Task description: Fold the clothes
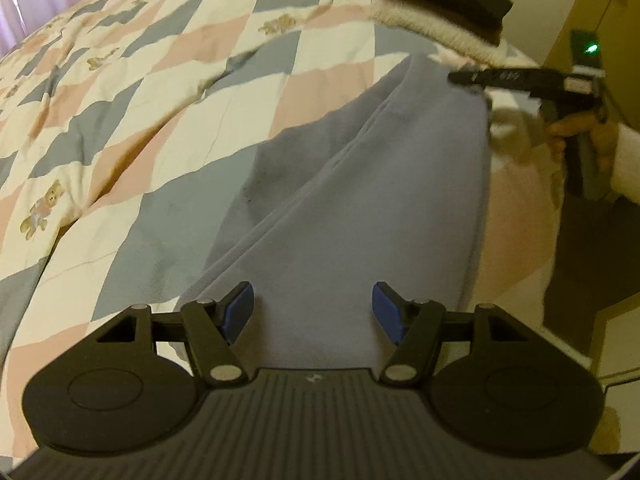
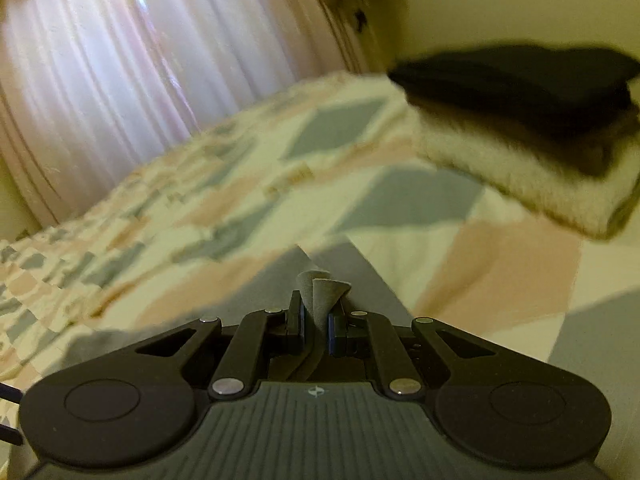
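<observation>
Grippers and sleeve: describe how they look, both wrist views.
Each gripper, left and right, has a ribbed grey body with a small logo, two round black side housings, black linkage arms with silver pivot pins, and blue pads. In the left view, the right one shows a long black finger, a pistol-style handle and a green light. The hand wears a pale sleeve.

A long grey-blue fleece garment (image 1: 360,208) lies on the checked pink, grey and cream quilt (image 1: 160,128) directly ahead of my left gripper (image 1: 313,312). At its far end my right gripper (image 2: 316,320) pinches a fold, with a stack of folded black and cream fleece clothes (image 2: 532,128) on the quilt beyond, to the right.
</observation>
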A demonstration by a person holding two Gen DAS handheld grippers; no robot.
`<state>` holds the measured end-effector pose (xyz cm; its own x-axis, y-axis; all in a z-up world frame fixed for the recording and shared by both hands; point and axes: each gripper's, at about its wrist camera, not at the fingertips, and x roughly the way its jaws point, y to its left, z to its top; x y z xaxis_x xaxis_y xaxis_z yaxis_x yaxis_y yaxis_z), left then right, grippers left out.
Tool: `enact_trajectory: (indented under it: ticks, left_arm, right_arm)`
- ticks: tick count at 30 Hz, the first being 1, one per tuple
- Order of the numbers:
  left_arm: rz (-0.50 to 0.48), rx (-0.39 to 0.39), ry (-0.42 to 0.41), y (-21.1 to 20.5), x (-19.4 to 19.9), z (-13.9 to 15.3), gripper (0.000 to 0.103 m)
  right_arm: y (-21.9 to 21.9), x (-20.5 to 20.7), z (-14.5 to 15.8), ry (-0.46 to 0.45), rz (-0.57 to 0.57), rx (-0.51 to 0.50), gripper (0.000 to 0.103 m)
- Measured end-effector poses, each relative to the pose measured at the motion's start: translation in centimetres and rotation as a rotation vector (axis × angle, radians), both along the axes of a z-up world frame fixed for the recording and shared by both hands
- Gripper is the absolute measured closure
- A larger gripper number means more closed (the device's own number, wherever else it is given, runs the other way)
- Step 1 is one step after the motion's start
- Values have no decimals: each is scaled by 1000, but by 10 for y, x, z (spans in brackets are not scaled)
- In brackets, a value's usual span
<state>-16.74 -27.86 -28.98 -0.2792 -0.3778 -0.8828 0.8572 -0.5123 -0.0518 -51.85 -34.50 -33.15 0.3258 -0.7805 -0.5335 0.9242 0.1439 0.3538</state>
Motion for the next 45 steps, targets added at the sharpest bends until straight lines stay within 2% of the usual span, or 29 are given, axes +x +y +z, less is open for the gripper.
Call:
enact_trajectory:
  ticks: [4,7,8,9,10,11,13,16,18,20,21,22,24,26,28,31,33,35,37,38,39,41,43,45]
  left_arm:
    - [4,16,-17,-7,-3,-3,41]
    - [8,25,-21,-10,-7,-7,41]
    - [8,29,-24,-11,-8,-9,41]
    - [8,32,-29,-12,-10,-11,41]
    - [7,34,-36,-12,-12,-12,41]
    - [4,33,-43,-12,-14,-12,41]
    - [-3,22,-46,-12,-14,-9,42]
    - [-4,5,-44,-13,-12,-5,43]
    - [-4,-3,-40,-15,-12,-3,53]
    - [-27,-9,-38,-17,-14,-5,64]
    - [-48,-17,-40,-18,-17,-7,73]
    - [-73,-29,-42,-19,-19,-9,77]
    - [-121,-39,-48,-22,-22,-12,81]
    - [-171,-59,-65,-25,-20,-14,81]
    - [-225,-84,-85,-30,-14,-12,81]
    - [-309,-124,-79,-45,-10,-6,81]
    - [-373,-165,-56,-57,-15,-5,81]
    - [-433,-181,-28,-72,-22,-19,81]
    - [-474,-155,-57,-90,-26,-44,82]
    - [-486,-135,-63,-100,-24,-56,83]
    - [-484,-121,-41,-105,-18,-57,83]
    - [-467,-100,27,-112,-3,-46,83]
    - [-451,-125,89,-110,20,-25,83]
    - [-480,-157,81,-101,37,-8,83]
  right_arm:
    - [6,-7,14,4,-32,-95,94]
    - [-7,-22,-11,-32,-69,14,94]
    - [-10,-22,-17,-32,-70,53,91]
    - [-12,-21,-23,-30,-68,92,82]
    - [-15,-20,-30,-27,-66,130,79]
    - [-18,-19,-36,-24,-64,169,72]
    - [-14,-23,-29,4,-143,145,64]
    - [-4,-29,-10,66,-284,59,64]
    - [-4,-22,-4,58,-199,9,74]
    - [-15,-5,-13,67,-54,53,74]
    - [-22,4,-21,99,-6,86,81]
    - [-28,9,-30,147,0,97,84]
    - [-39,4,-39,216,-124,129,75]
    - [-41,-14,-35,196,-286,169,75]
    - [-25,-14,-20,180,-314,132,75]
    - [14,18,4,172,-229,56,74]
    - [37,49,5,153,-146,49,68]
    - [45,76,-5,172,-110,107,65]
    - [48,86,-29,240,-157,188,68]
    - [51,86,-36,248,-194,191,70]
    - [55,87,-33,253,-236,188,70]
    - [63,88,-22,263,-322,185,67]
    - [83,101,-3,272,-346,150,67]
    - [105,123,16,279,-350,121,67]
